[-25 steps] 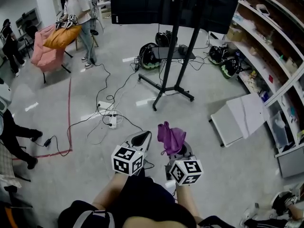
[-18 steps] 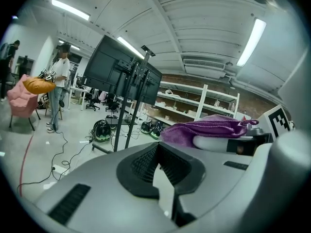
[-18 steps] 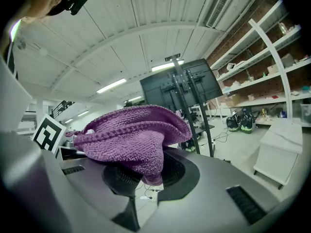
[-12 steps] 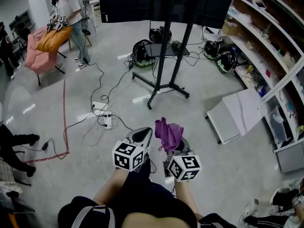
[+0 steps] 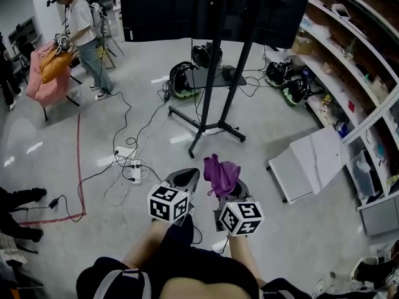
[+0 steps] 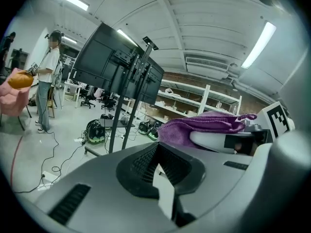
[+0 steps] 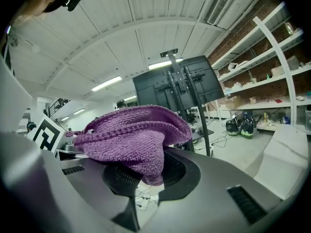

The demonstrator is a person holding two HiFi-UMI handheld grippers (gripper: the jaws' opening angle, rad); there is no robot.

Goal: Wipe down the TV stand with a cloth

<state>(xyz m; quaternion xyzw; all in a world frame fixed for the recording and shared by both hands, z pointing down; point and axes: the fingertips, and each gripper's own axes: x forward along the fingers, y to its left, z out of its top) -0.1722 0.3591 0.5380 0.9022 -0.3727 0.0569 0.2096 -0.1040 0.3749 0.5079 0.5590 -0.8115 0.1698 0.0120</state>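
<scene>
The TV stand (image 5: 212, 114) is a black wheeled frame that carries a dark screen (image 5: 187, 8), on the grey floor ahead of me. A purple cloth (image 5: 221, 174) bunches up out of my right gripper (image 5: 225, 189), which is shut on it and held low in front of my body. In the right gripper view the cloth (image 7: 131, 137) drapes over the gripper (image 7: 146, 174), with the stand (image 7: 187, 101) beyond it. My left gripper (image 5: 186, 179) sits beside it, shut and holding nothing; the left gripper view shows that gripper (image 6: 158, 154), the cloth (image 6: 204, 127) and the stand (image 6: 129, 106).
Cables and a power strip (image 5: 134, 167) trail across the floor left of the stand. Helmets and bags (image 5: 182, 80) lie by its base. White boards (image 5: 315, 161) lean at right under long shelves (image 5: 355, 61). A person (image 5: 78, 30) stands far left by a pink chair (image 5: 40, 73).
The stand has come nearer and lower in the head view. Both grippers keep their places with the cloth still held. The far person has shifted left.
</scene>
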